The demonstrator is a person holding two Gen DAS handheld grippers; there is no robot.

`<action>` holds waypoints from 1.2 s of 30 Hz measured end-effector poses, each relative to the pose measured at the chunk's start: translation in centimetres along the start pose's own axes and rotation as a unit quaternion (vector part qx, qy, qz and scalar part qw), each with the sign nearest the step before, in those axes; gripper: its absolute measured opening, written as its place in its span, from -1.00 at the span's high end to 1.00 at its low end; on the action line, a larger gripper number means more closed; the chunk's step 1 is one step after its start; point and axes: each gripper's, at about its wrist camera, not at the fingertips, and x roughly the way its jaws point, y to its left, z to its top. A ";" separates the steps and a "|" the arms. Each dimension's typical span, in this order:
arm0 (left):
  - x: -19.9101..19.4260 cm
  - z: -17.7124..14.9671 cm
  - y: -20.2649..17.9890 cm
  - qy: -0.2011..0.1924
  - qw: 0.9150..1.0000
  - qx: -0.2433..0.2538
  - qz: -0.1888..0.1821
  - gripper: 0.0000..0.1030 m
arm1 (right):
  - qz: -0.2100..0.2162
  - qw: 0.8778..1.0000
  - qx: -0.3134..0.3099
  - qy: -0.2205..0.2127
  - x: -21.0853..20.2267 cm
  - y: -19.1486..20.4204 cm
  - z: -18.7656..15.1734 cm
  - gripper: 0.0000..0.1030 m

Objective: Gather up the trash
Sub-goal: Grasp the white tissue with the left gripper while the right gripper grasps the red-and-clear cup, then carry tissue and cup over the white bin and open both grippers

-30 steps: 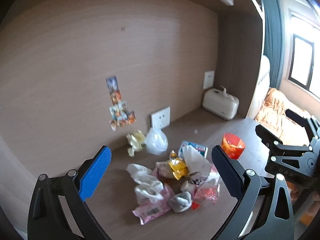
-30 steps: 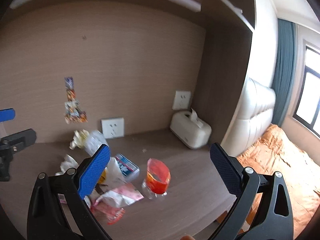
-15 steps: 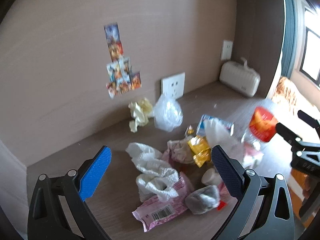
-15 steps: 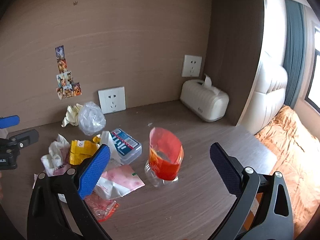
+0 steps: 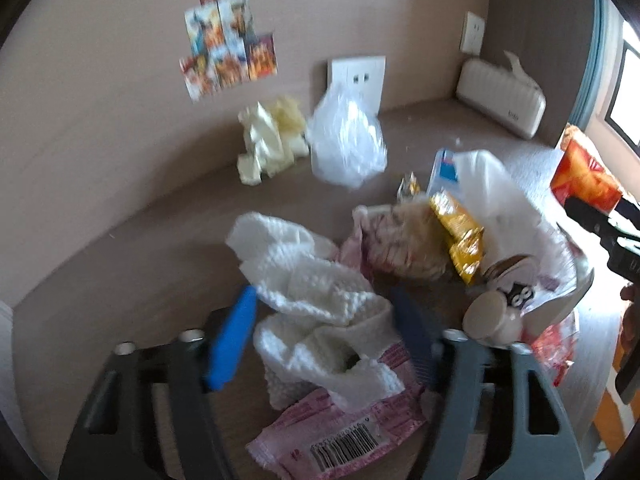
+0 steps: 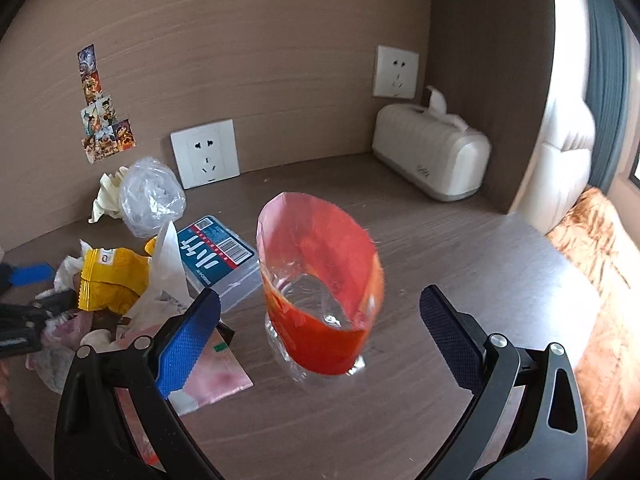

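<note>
On the brown wooden desk [image 6: 460, 264], set in an alcove against a wood-panelled back wall, a pile of trash is spread toward the left side. In the left wrist view a crumpled white paper towel [image 5: 316, 300] is seen lying partly over a pink wrapper [image 5: 348, 436] bearing a barcode. The left gripper [image 5: 324, 340] is lowered over this towel; its jaws have just been closing, and the towel is found between the blue pads, though actual pressing cannot be confirmed through the blur. Behind the towel are noted a yellow snack packet [image 5: 460, 232], a further white tissue [image 5: 496, 200], a small round lidded cup [image 5: 496, 316], a clear plastic bag [image 5: 348, 144] and a pale yellow crumpled paper [image 5: 272, 140] near the wall. In the right wrist view the right gripper [image 6: 320, 320] is held with its jaws spread wide, nothing pinched. An upright clear cup with an orange-red label [image 6: 320, 292] stands framed between them, apart from both pads. Just to its left lie a clear box with a blue label [image 6: 218, 260] and a pink sachet [image 6: 212, 380], the latter partly hidden by the left pad. A white tissue dispenser [image 6: 432, 160] is set in the far corner, well apart, below a wall socket [image 6: 396, 72]; a second socket [image 6: 204, 152] and picture stickers [image 6: 102, 112] are fixed to the back wall.
</note>
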 end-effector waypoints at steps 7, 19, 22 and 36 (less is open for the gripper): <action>-0.3 0.3 0.8 -0.005 1.000 -0.022 -0.003 0.71 | 0.017 1.000 -0.002 0.013 0.7 0.1 0.2 0.05; -8.3 3.2 1.0 -0.072 0.997 -0.025 0.007 0.74 | 0.026 0.999 0.019 -0.030 -4.2 -0.7 2.4 0.06; -10.6 3.9 0.0 -0.095 0.995 -0.015 0.008 0.74 | 0.026 0.998 0.023 -0.047 -6.0 -1.1 3.1 0.06; -17.1 6.0 -10.8 -0.139 0.984 0.071 -0.091 0.74 | -0.013 0.994 0.042 -0.095 -16.1 -6.0 2.9 0.06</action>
